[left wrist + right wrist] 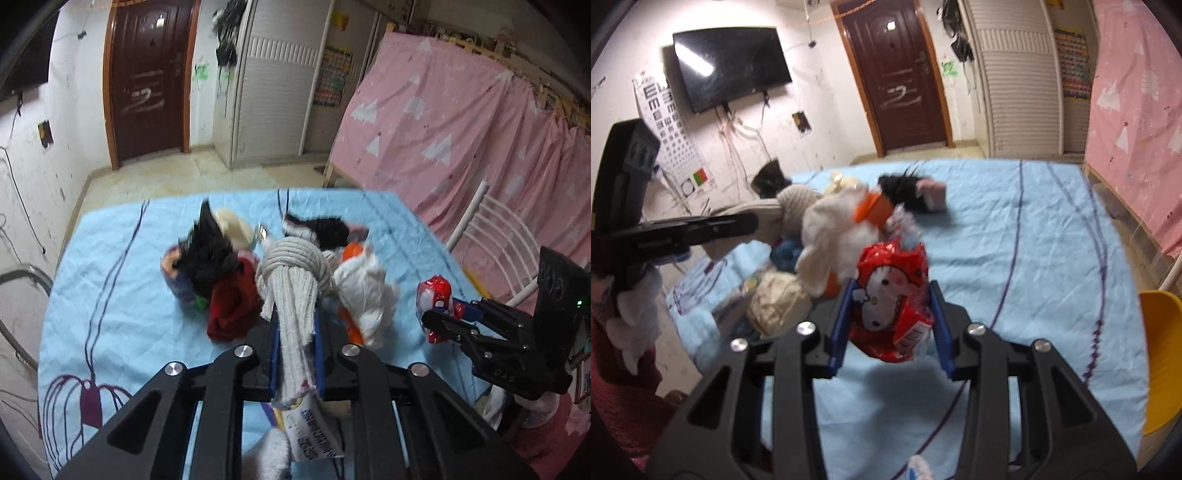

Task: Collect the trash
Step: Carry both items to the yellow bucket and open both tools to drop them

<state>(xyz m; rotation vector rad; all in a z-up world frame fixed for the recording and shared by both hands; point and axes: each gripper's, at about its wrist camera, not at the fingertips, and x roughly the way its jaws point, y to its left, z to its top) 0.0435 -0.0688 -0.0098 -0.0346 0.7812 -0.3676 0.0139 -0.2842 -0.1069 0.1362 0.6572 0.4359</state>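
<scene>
In the left wrist view my left gripper [297, 332] is shut on the tail of a knotted grey-white ribbed sock [293, 269], lifted above a light blue bedspread [122, 295]. My right gripper [892, 286] is shut on a crinkled red snack packet [890, 295] with a white cartoon cat on it, held just above the bedspread [1015, 240]. The left wrist view shows that right gripper [434, 314] at the far right with the red packet [434, 290] in it. In the right wrist view the left gripper [753, 223] comes in from the left, holding the sock [798, 199].
A heap of clothes lies mid-bed: red cloth [231, 306], black cloth [210, 254], white cloth with orange [369, 295]. A printed paper packet [314, 432] lies under the left gripper. A white chair [495, 240], a yellow chair [1160, 358] and a pink curtain [461, 122] stand to the right.
</scene>
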